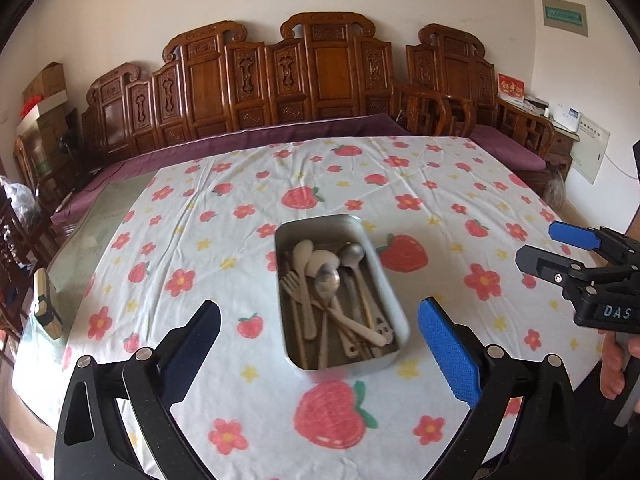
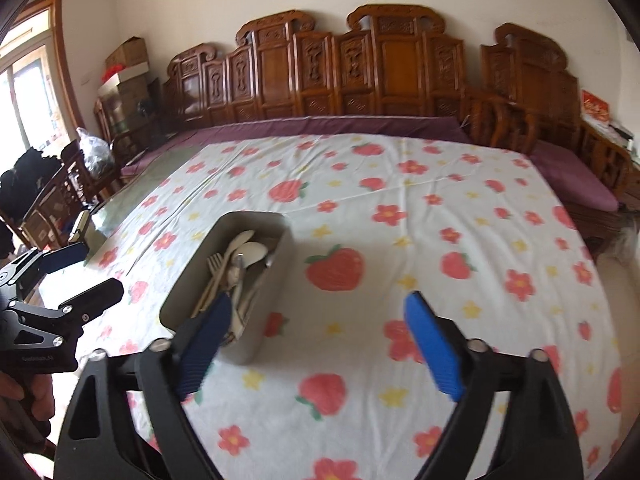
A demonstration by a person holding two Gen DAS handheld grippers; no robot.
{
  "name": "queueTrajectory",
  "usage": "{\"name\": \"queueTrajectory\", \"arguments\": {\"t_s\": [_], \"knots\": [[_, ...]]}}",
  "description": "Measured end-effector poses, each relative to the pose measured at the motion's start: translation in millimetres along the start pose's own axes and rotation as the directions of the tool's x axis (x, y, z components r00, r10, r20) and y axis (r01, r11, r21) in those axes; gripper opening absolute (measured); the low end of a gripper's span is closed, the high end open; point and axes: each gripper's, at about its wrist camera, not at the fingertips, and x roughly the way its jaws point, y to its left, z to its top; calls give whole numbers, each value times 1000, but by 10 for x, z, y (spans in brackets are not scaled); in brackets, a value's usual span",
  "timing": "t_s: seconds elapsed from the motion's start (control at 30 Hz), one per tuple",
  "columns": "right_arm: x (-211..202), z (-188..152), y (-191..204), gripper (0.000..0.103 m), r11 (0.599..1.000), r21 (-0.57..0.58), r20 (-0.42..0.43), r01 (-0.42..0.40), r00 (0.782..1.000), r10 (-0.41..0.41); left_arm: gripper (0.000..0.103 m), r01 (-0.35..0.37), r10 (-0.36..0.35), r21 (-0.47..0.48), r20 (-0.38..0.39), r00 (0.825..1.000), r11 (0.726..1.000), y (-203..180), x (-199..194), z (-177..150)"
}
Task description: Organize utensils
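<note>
- The left gripper (image 1: pixel 320 340) is held wide open above the near edge of the table, nothing between its fingers; the metal tin (image 1: pixel 384 292) is framed between them.
- The right gripper (image 2: pixel 318 336) is likewise spread wide and grips nothing, its left finger (image 2: pixel 204 344) overlapping the tin's near end in view.
- The tin is seen resting on the strawberry-print tablecloth (image 1: pixel 208 216), around the table's middle.
- Inside it, spoons (image 1: pixel 328 280), a fork (image 1: pixel 294 284) and other utensils are piled loosely.
- A carved wooden bench (image 1: pixel 320 76) is seen beyond the far edge.
</note>
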Motion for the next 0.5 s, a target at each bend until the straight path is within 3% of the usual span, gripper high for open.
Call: {"name": "queueTrajectory", "arguments": {"t_s": [0.07, 0.5], "knots": [[-134, -62, -81, 100, 1000, 4, 12, 11, 1000, -12, 95, 7, -7, -1, 5, 1000, 1000, -113, -50, -20], [-706, -344, -292, 100, 998, 29, 62, 54, 996, -56, 95, 39, -36, -56, 43, 998, 998, -535, -396, -99]]}}
